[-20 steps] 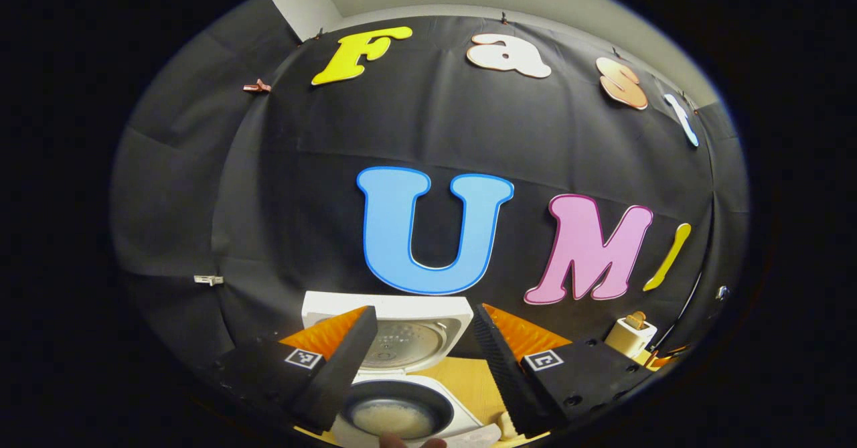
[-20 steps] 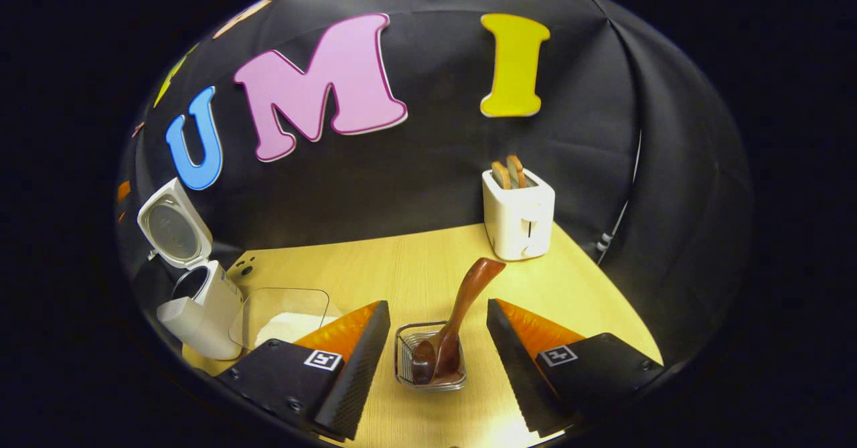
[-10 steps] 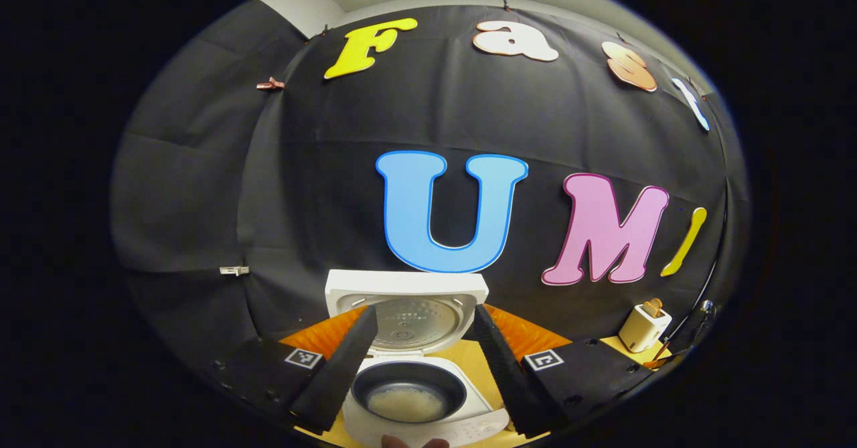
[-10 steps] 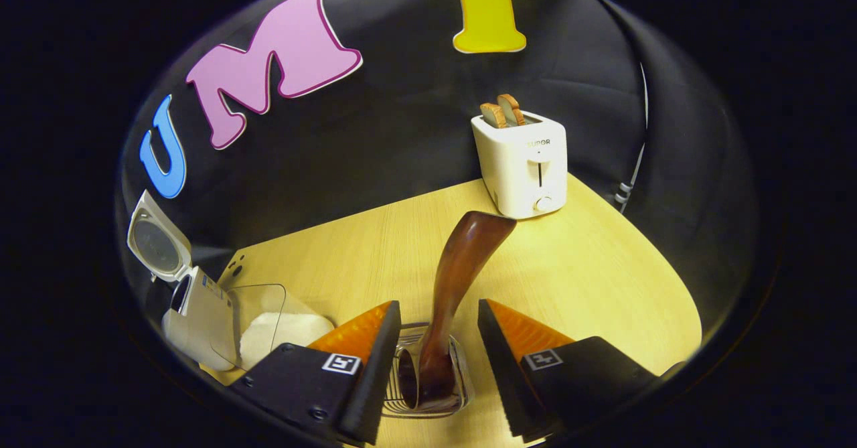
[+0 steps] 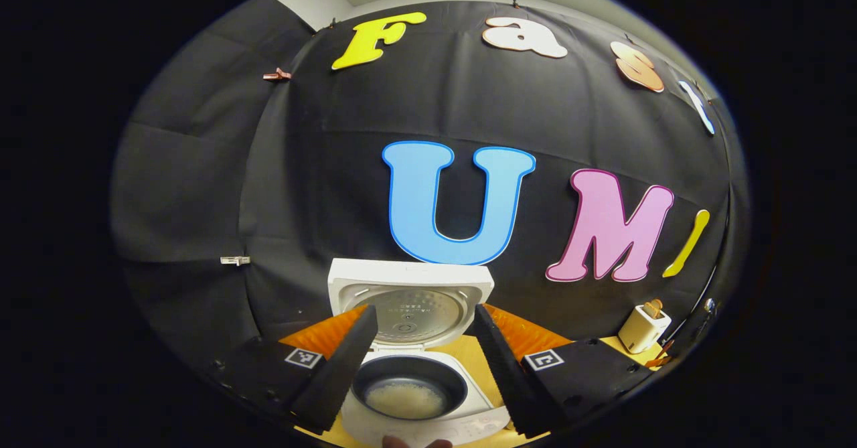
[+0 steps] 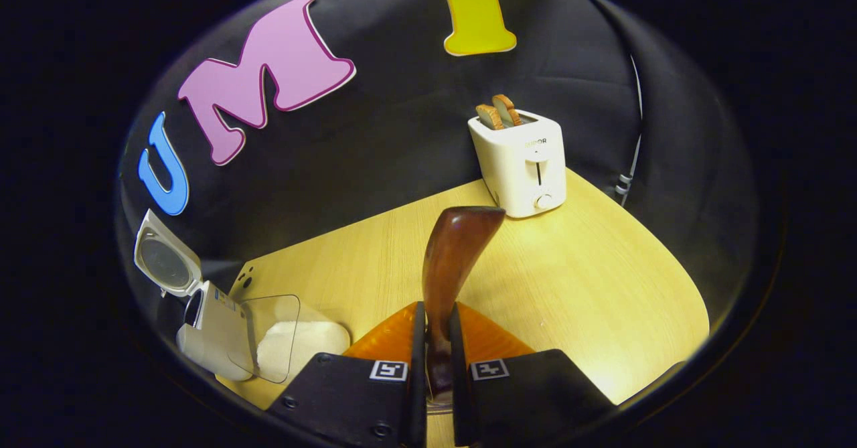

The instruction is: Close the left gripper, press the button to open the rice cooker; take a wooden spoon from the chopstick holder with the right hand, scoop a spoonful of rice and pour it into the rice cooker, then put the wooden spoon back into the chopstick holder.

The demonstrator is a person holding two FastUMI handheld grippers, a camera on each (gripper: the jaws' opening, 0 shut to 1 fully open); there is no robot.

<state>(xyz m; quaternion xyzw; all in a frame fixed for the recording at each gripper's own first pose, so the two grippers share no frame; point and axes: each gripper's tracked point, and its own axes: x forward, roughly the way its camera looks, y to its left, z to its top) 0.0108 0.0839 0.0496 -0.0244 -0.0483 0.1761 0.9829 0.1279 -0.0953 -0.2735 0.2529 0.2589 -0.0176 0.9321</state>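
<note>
Right gripper view: right gripper clamps wooden spoon; toaster label unreadable.

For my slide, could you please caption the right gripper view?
Right gripper shut on wooden spoon handle, toaster beyond.

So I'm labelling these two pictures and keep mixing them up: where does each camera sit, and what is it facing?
Left gripper view: rides on the left gripper, facing the open rice cooker and wall; its spread fingers show.
Right gripper view: rides on the right gripper, facing across the table; its fingers pinch the wooden spoon.
Shared: rice cooker and toaster.
</note>
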